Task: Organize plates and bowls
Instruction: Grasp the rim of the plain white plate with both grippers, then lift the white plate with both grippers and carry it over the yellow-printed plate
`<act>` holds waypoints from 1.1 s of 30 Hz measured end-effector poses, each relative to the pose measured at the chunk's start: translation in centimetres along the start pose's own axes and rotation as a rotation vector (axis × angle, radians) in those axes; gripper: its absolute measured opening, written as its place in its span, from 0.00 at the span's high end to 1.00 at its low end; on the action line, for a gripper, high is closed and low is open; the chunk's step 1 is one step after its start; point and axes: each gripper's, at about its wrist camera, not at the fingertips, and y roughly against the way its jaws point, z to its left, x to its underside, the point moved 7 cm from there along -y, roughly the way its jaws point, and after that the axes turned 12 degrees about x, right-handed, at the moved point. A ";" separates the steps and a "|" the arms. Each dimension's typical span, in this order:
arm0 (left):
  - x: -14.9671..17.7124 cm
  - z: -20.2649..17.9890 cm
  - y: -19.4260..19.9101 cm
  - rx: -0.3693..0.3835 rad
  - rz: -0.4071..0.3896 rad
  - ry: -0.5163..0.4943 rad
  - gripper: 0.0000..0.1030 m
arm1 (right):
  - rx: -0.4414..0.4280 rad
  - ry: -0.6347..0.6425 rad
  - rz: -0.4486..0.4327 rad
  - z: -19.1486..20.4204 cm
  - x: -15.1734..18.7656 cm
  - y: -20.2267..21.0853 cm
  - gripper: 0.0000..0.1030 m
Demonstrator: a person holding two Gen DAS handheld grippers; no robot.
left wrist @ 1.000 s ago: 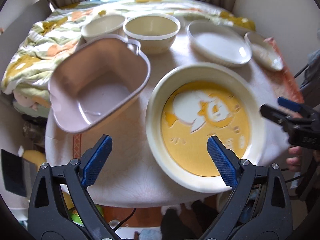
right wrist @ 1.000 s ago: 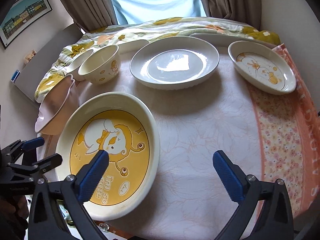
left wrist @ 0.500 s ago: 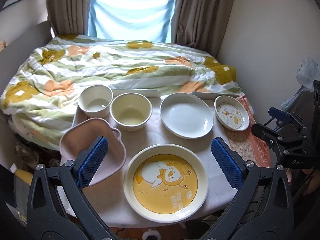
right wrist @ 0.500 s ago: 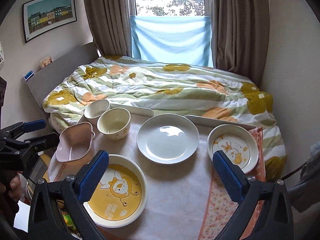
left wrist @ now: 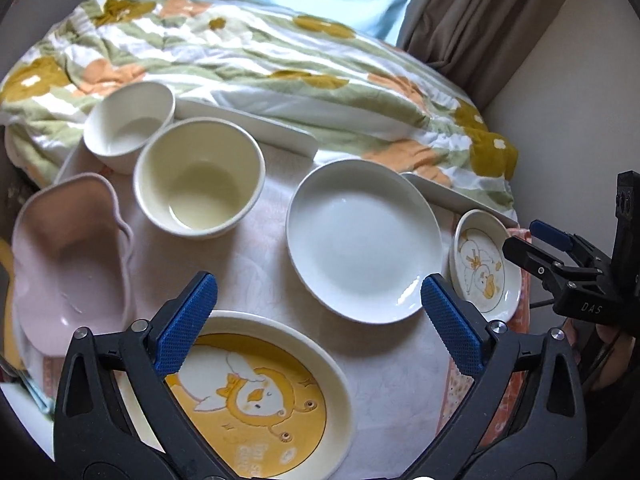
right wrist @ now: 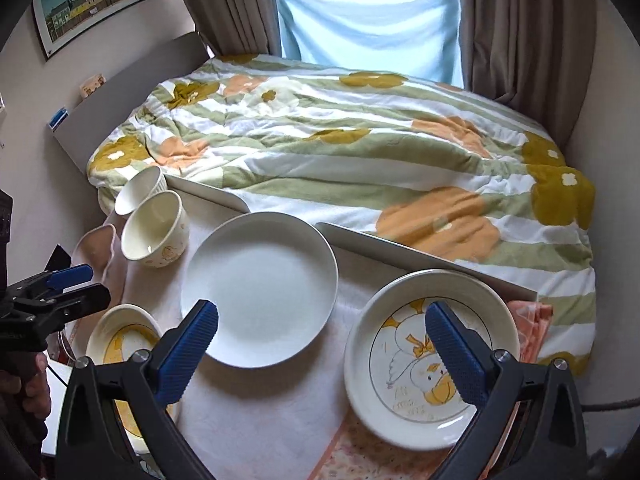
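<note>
On the small cloth-covered table (left wrist: 256,264) stand a yellow duck plate (left wrist: 260,396), a plain white plate (left wrist: 360,240), a small duck-print plate (left wrist: 486,268), a cream bowl (left wrist: 200,188), a white bowl (left wrist: 128,124) and a pink handled dish (left wrist: 68,256). My left gripper (left wrist: 316,324) is open and empty above the yellow plate's far rim. My right gripper (right wrist: 320,348) is open and empty, hovering between the white plate (right wrist: 260,292) and the small duck plate (right wrist: 432,356). The right gripper also shows in the left wrist view (left wrist: 540,248).
A bed with a flowered quilt (right wrist: 360,152) lies right behind the table. Curtains (right wrist: 520,28) and a window are beyond it. A wall (left wrist: 560,80) stands close on the right. The left gripper shows at the left edge of the right wrist view (right wrist: 64,288).
Both grippers have come down and forward from the high position half a second ago. The dishes look larger and closer. No dish has moved.
</note>
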 end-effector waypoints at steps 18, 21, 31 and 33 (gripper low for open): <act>0.8 3.7 -9.7 -0.073 0.174 0.063 0.66 | -0.163 0.197 0.211 2.3 0.8 -12.6 0.70; 0.8 3.6 -10.0 -0.073 0.176 0.064 0.78 | -0.193 0.203 0.223 2.7 1.0 -12.7 0.81; 0.8 3.3 -9.7 -0.129 0.165 0.049 0.80 | -0.203 0.197 0.212 2.6 0.8 -12.7 0.83; 0.8 3.2 -9.4 -0.133 0.156 0.043 0.80 | -0.204 0.197 0.205 2.6 0.7 -12.5 0.83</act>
